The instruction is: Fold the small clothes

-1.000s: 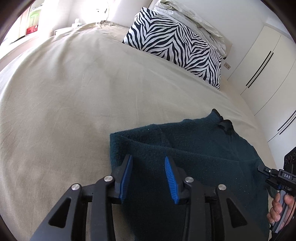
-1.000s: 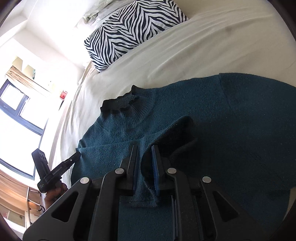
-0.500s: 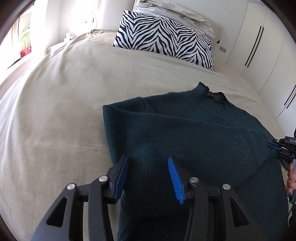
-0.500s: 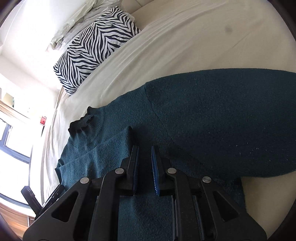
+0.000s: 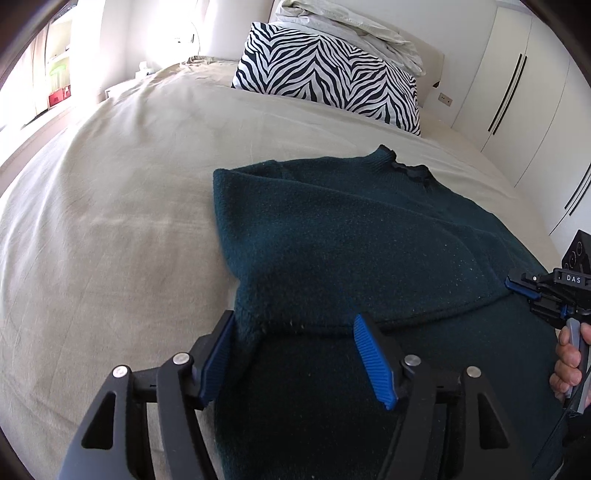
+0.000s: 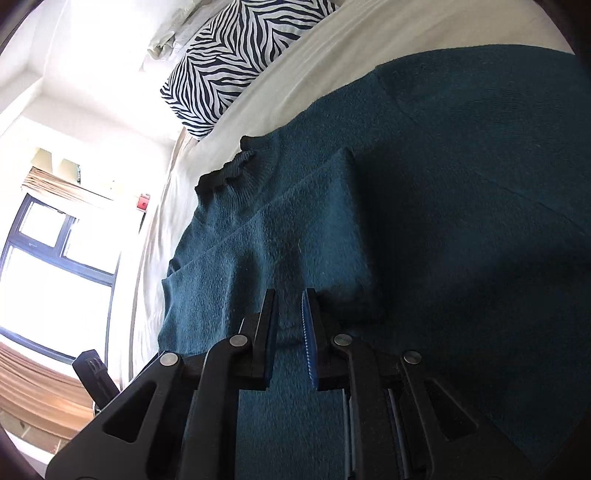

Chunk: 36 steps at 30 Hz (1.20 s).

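Note:
A dark teal sweater (image 5: 351,240) lies on the beige bed (image 5: 110,221), collar toward the pillows, with a side layer folded over its body (image 6: 303,229). My left gripper (image 5: 293,325) hovers at the sweater's near left part. Its jaws are opening, with fabric lying between the blue pads (image 5: 373,365) but not pinched. My right gripper (image 6: 289,299) is shut on the edge of the folded layer. In the left wrist view that right gripper (image 5: 511,284) sits at the sweater's right side, held by a hand (image 5: 569,362).
A zebra-print pillow (image 5: 328,81) leans at the head of the bed with a pale crumpled duvet (image 5: 351,29) behind it. White wardrobe doors (image 5: 517,92) stand to the right. A window (image 6: 55,258) lies beyond the bed's far side.
The left gripper has drawn back along the sweater toward its near edge and its jaws have spread wider. The right gripper has carried the folded layer across the sweater's body.

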Each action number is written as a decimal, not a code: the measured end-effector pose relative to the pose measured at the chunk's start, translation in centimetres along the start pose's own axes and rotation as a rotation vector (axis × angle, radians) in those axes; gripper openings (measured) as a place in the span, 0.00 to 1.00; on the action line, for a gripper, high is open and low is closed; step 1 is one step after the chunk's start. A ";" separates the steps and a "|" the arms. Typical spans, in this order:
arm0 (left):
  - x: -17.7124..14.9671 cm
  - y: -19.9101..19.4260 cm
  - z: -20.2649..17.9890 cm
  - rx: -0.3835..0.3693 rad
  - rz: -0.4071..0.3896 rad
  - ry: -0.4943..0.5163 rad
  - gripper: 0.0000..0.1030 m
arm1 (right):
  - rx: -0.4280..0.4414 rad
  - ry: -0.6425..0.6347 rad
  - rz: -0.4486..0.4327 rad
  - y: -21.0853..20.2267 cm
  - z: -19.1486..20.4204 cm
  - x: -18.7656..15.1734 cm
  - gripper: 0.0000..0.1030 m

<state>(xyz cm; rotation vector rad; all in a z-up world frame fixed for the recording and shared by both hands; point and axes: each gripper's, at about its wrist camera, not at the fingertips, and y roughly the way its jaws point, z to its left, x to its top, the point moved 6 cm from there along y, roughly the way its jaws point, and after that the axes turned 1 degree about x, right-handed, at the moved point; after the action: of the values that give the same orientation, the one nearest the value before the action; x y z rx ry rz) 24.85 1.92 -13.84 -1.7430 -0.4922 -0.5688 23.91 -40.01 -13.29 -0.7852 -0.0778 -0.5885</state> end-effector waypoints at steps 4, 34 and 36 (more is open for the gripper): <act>-0.4 -3.7 -0.8 -0.054 -0.068 -0.059 0.68 | 0.008 0.068 -0.191 -9.2 -3.5 -1.3 0.25; -2.2 -3.8 -10.3 -0.324 0.036 -0.139 0.73 | -0.328 0.411 -0.621 -30.5 -20.0 4.6 0.10; -1.9 -3.8 -9.9 -0.333 0.033 -0.165 0.73 | -0.377 0.215 -0.563 -28.4 -13.8 5.9 0.10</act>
<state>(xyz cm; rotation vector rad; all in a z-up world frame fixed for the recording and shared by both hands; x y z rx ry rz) 19.95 -6.84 -10.08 -2.1240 -0.5029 -0.5065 11.92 -68.05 -3.18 -1.0668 0.0136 -1.2437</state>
